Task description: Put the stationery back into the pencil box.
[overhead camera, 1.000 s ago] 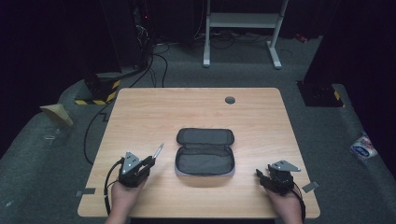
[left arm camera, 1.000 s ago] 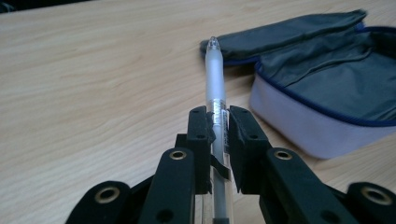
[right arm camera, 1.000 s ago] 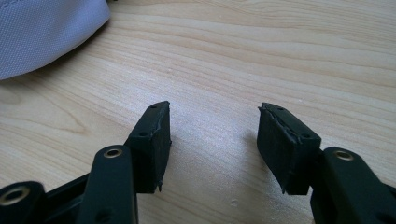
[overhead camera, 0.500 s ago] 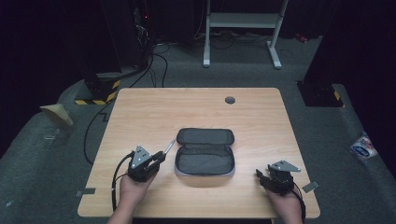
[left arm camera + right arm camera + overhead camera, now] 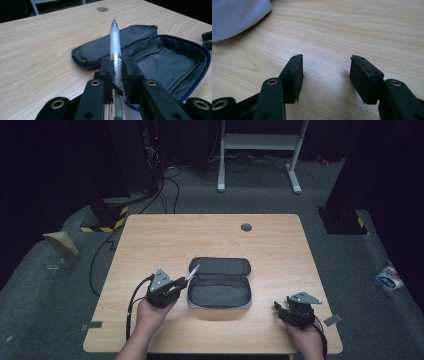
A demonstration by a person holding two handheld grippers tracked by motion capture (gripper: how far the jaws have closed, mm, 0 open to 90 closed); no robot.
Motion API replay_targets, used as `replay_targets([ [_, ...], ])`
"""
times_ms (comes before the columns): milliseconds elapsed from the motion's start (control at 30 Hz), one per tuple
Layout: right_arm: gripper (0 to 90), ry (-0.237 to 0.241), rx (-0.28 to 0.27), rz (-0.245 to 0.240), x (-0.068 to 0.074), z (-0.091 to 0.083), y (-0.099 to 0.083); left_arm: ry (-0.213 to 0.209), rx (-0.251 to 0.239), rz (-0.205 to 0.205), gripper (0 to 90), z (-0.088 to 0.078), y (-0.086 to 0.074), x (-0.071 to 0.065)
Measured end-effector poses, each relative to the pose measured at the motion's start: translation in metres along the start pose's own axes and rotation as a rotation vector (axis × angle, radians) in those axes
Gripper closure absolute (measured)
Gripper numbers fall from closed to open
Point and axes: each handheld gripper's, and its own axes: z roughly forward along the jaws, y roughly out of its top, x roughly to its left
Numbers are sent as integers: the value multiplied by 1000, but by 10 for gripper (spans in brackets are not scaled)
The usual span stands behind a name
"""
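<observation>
A grey pencil case (image 5: 219, 282) with blue trim lies unzipped and spread flat in the middle of the wooden table (image 5: 150, 240). My left gripper (image 5: 176, 285) hovers at the case's left edge, shut on a clear white pen (image 5: 193, 272) that points up and over the case. In the left gripper view the pen (image 5: 115, 41) runs between the pads (image 5: 108, 72) toward the open case (image 5: 160, 60). My right gripper (image 5: 278, 308) rests near the table's front right corner, open. Between its fingers (image 5: 294, 72) lies bare wood (image 5: 327, 65), with a corner of the case (image 5: 234, 17) at top left.
A round cable grommet (image 5: 246, 227) sits near the table's far edge. Beyond the table stand a dark cabinet (image 5: 125, 160) with cables and a white metal stand (image 5: 260, 150). The floor around is grey carpet.
My left hand has carried the pen to the right and slightly upward, from the table's left side up to the case's left edge. The right hand has stayed put.
</observation>
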Motion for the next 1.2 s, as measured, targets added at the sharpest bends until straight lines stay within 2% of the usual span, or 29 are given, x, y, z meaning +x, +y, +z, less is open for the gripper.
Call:
replay_targets([
  [233,439,0,0,0,0,0,0,-23,1,24,790,10,9,-8],
  [300,439,0,0,0,0,0,0,-32,8,51,791,15,13,-13],
  [467,440,-1,0,0,0,0,0,-64,5,60,791,23,19,-19],
  [633,440,0,-1,-3,0,0,0,-92,25,83,791,32,26,-24],
  [967,440,-1,0,0,0,0,0,-144,29,86,791,46,30,-34],
  [1200,442,-1,-1,-4,0,0,0,-169,42,106,791,56,30,-42],
])
